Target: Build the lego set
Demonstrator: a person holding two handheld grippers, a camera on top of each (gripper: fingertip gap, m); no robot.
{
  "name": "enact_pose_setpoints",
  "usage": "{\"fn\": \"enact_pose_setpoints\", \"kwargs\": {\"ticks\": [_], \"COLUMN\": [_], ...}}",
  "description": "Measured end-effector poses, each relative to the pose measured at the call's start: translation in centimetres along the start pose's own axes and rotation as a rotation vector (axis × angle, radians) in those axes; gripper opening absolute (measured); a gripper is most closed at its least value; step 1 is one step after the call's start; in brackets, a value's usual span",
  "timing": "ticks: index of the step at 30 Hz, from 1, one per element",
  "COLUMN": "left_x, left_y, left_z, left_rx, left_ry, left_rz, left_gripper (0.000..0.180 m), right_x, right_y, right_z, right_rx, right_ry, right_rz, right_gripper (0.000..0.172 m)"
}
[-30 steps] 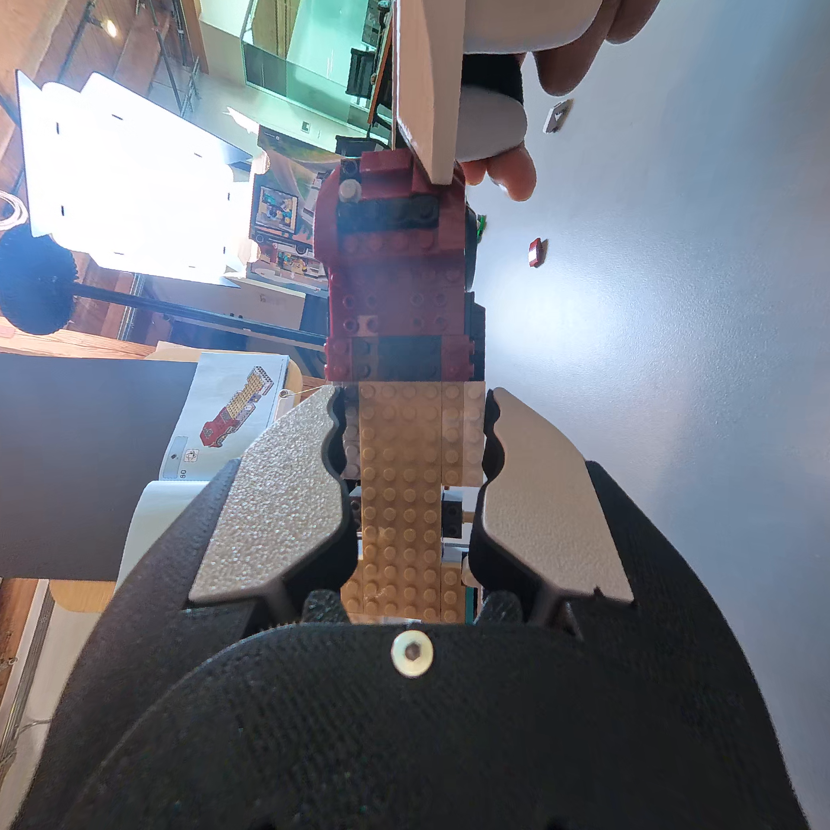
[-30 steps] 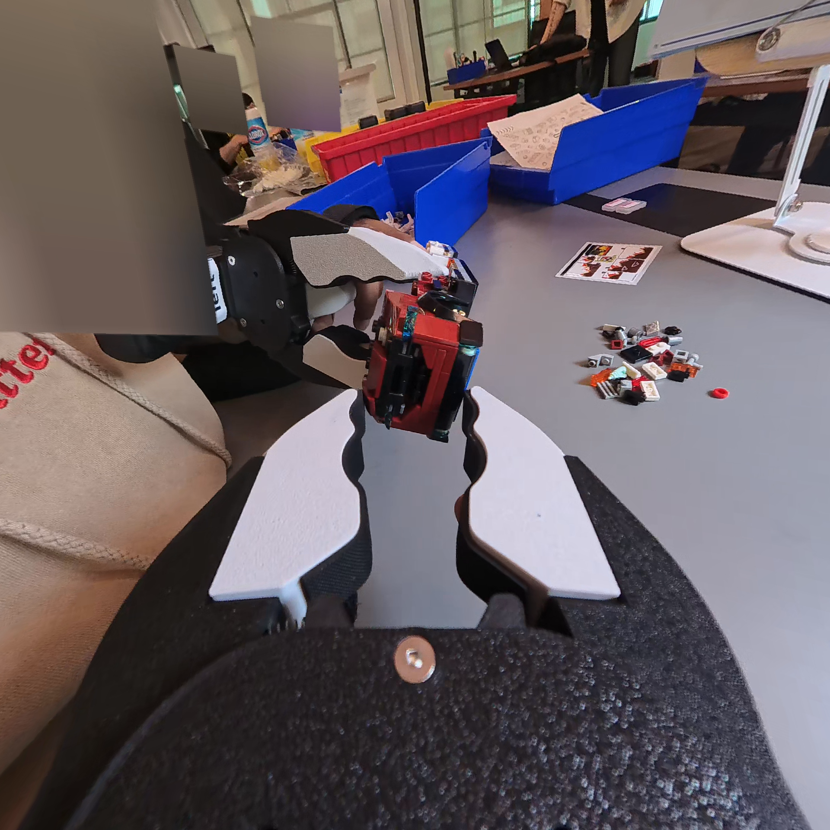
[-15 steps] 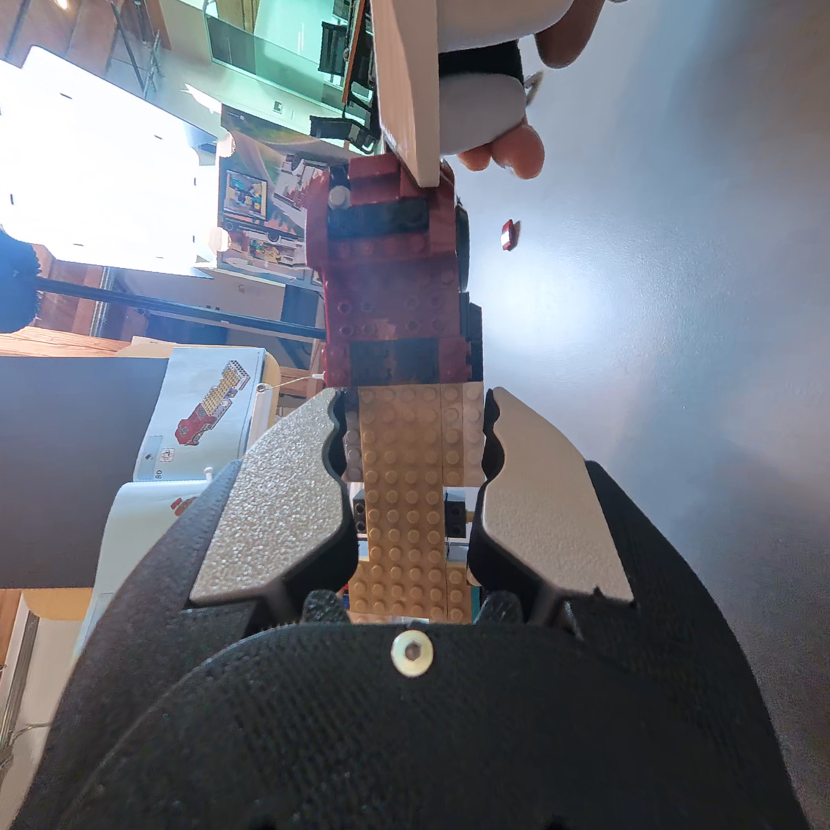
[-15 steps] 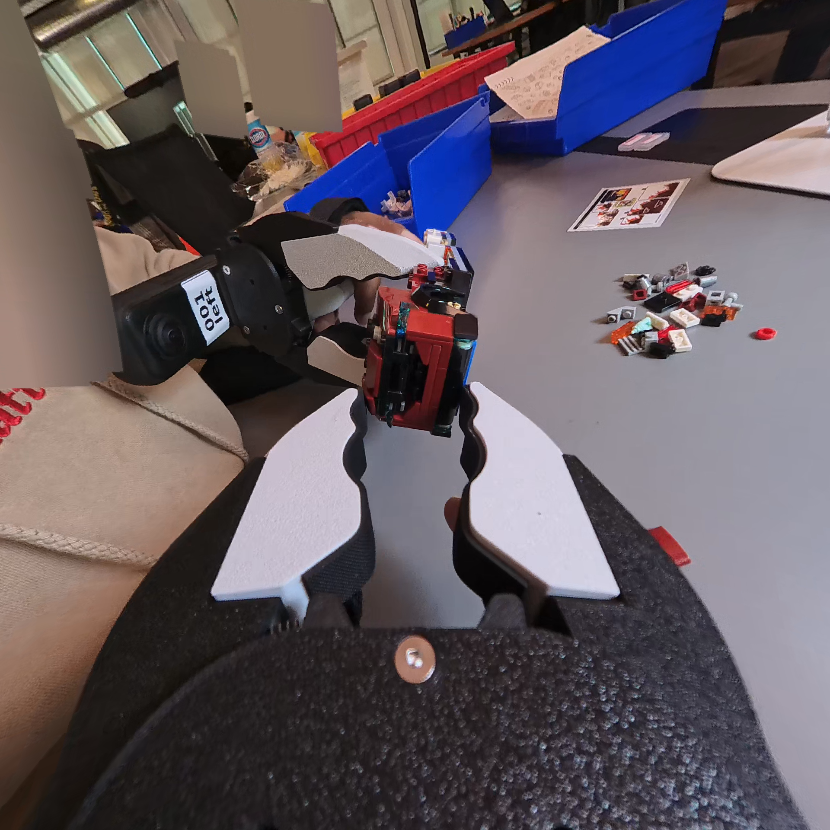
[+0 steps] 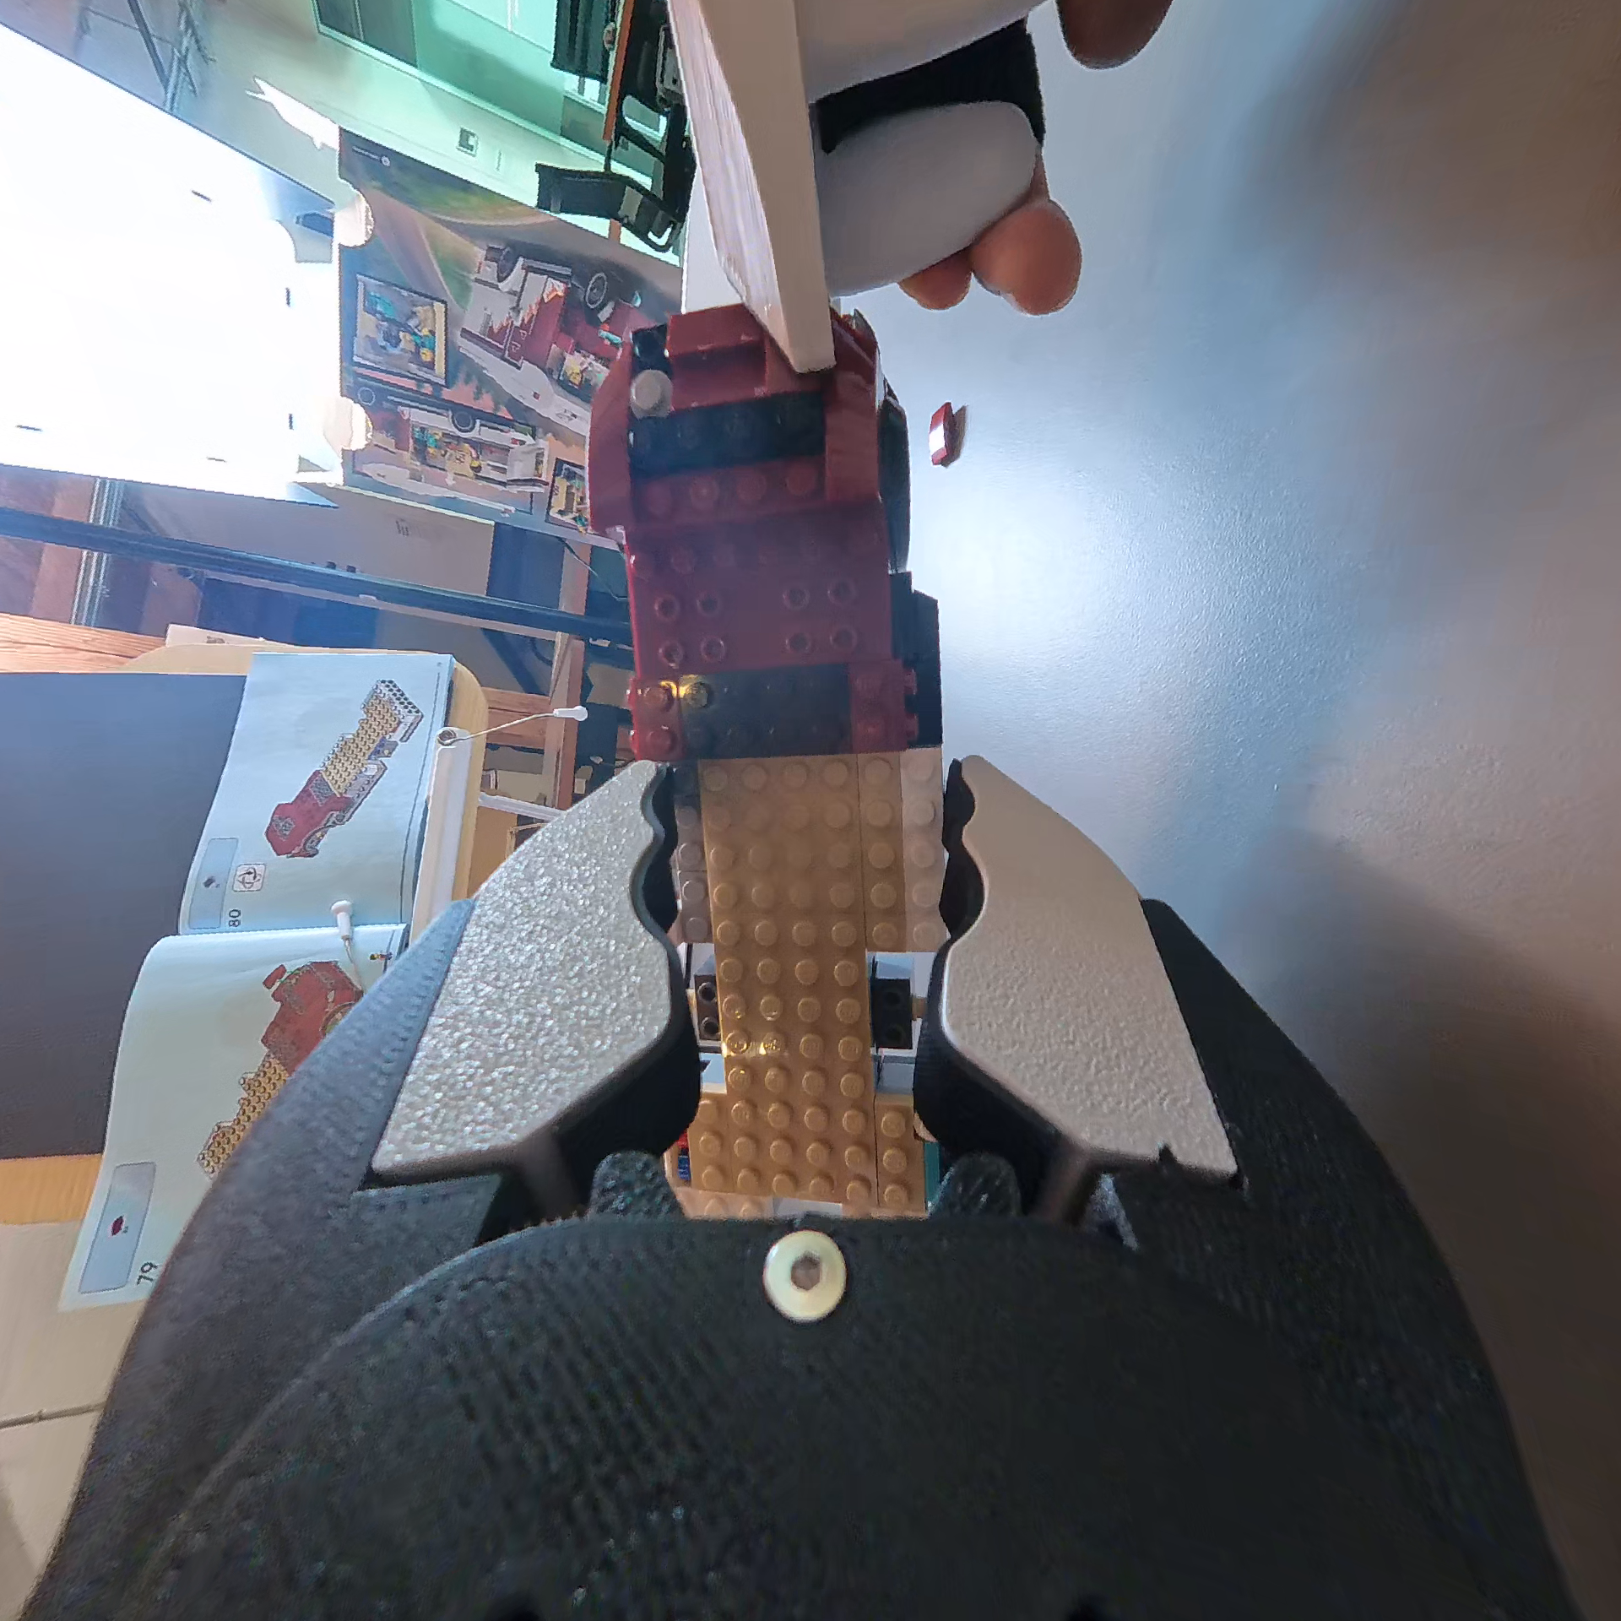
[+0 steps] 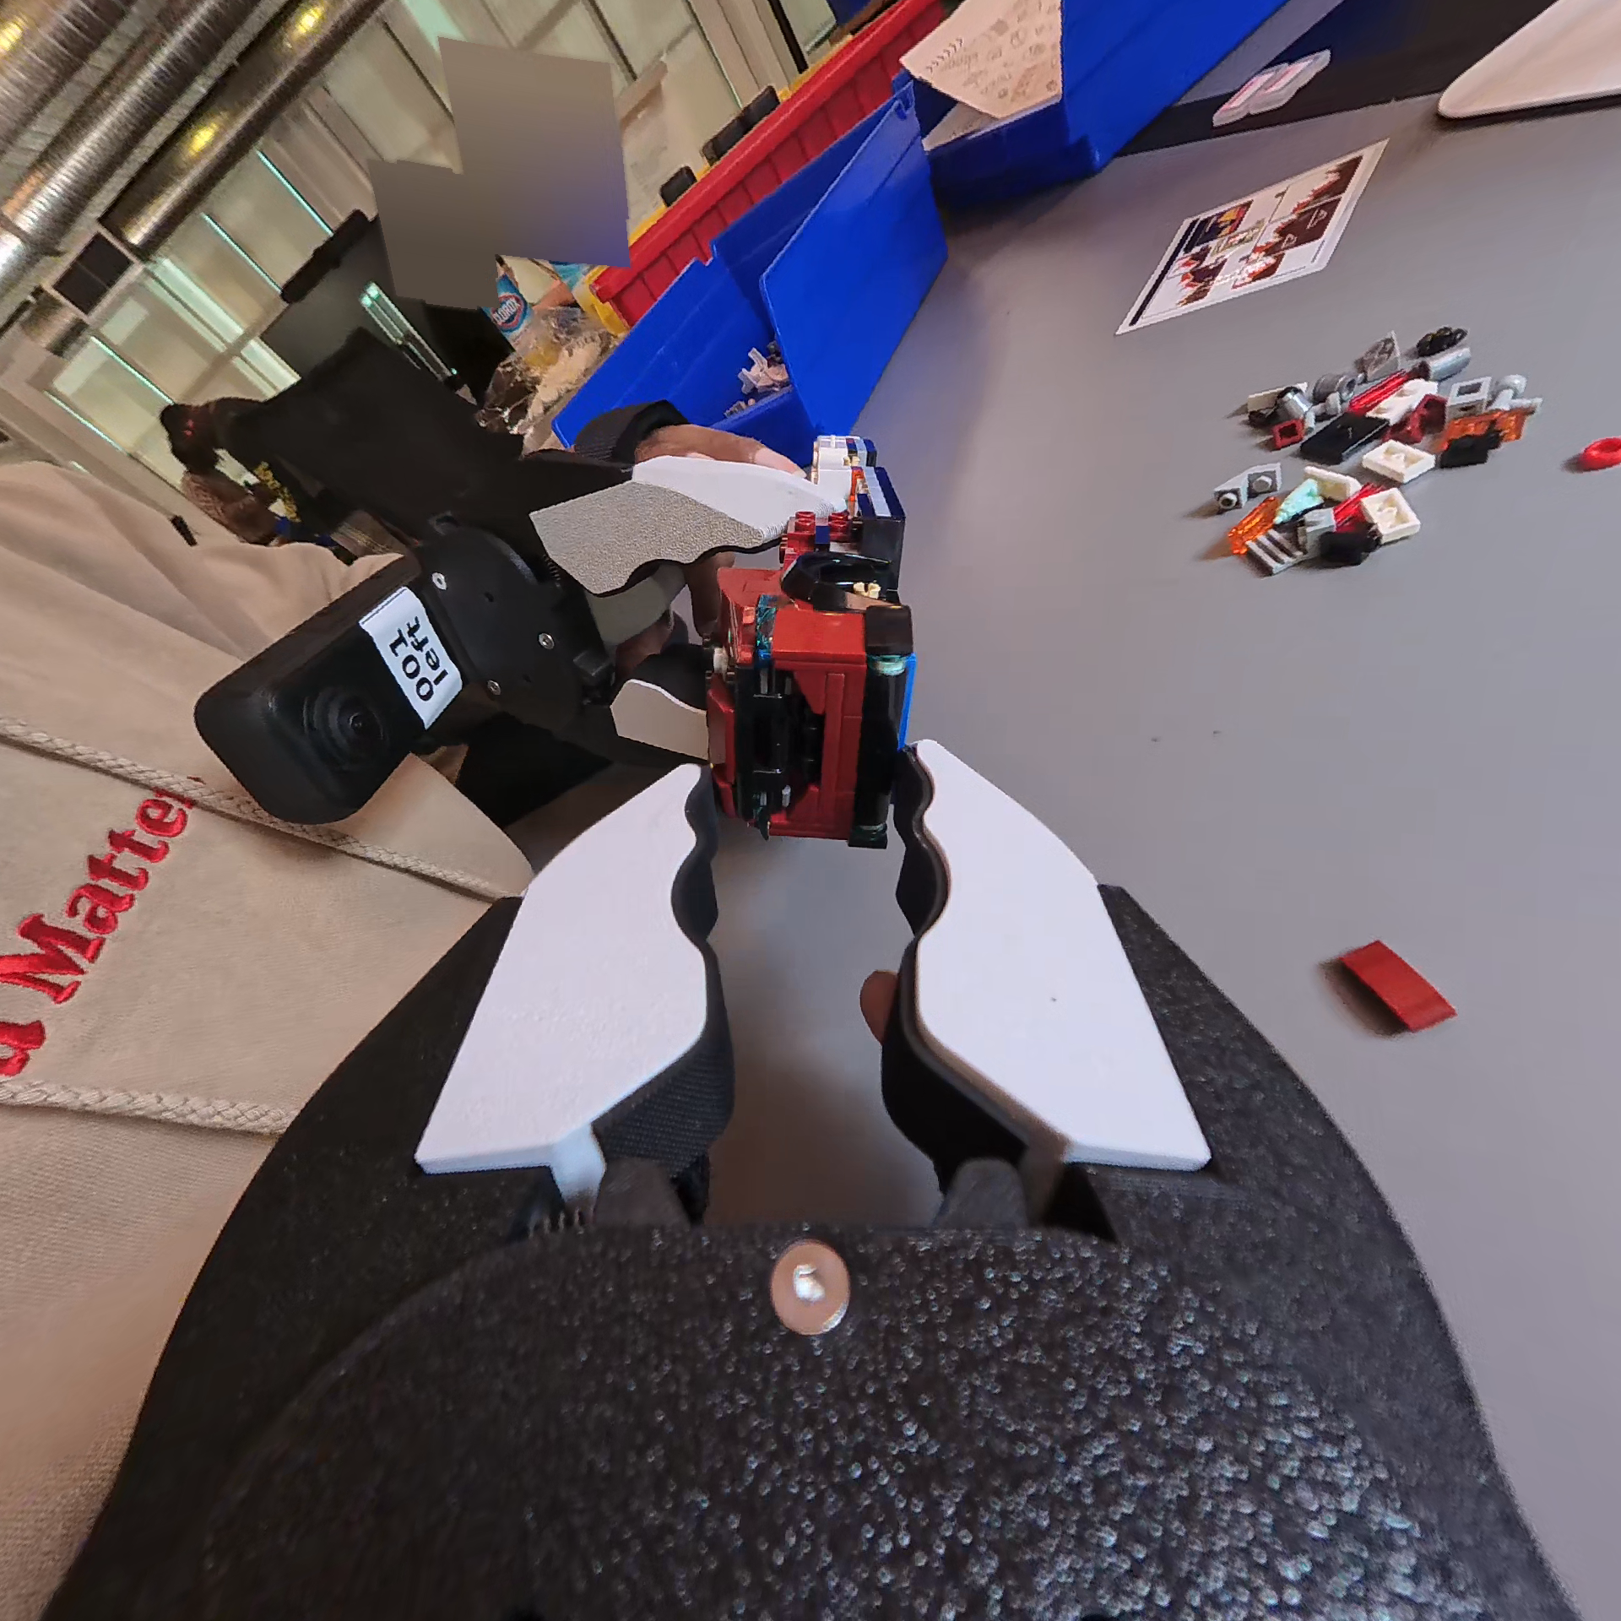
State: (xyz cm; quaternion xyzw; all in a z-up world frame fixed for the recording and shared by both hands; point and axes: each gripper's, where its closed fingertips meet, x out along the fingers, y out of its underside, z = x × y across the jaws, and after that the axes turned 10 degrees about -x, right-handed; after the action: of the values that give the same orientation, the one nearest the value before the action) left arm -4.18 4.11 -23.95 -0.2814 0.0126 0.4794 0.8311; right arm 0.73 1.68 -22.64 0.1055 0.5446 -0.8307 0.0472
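A brick-built truck model is held in the air between both grippers. In the left wrist view my left gripper (image 5: 803,772) is shut on its tan studded bed (image 5: 789,921), with both pads against the sides. The dark red cab (image 5: 754,596) sticks out ahead, and a white finger (image 5: 754,175) of the right gripper rests on its far end. In the right wrist view my right gripper (image 6: 807,763) has both fingertips against the sides of the red cab (image 6: 816,702). The left gripper (image 6: 746,614) grips the model from behind it.
On the grey table (image 6: 1228,702) lie a pile of small loose pieces (image 6: 1368,456), a red ring (image 6: 1596,454) and a red flat tile (image 6: 1395,982). Blue bins (image 6: 842,263) and a printed sheet (image 6: 1254,237) lie farther back. An open instruction booklet (image 5: 324,789) shows on the left. One gripper's finger ends stand about 6 centimetres off the other's.
The right gripper's pads have drawn in slightly onto the cab, and both grippers with the model have tilted and shifted a little. The left gripper's hold on the tan bed is unchanged.
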Motion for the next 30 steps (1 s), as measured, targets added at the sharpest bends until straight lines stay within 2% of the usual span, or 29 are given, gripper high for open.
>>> {"fn": "enact_pose_setpoints", "kwargs": {"ticks": [30], "left_x": [-0.18], "left_y": [0.36], "left_z": [0.41], "left_rx": [-0.024], "left_ry": [-0.008], "left_rz": [0.019], "left_gripper": [0.058], "right_x": [0.43], "right_y": [-0.62], "right_z": [0.16], "right_rx": [0.008], "right_ry": [0.022], "right_rz": [-0.026], "right_gripper": [0.039]}}
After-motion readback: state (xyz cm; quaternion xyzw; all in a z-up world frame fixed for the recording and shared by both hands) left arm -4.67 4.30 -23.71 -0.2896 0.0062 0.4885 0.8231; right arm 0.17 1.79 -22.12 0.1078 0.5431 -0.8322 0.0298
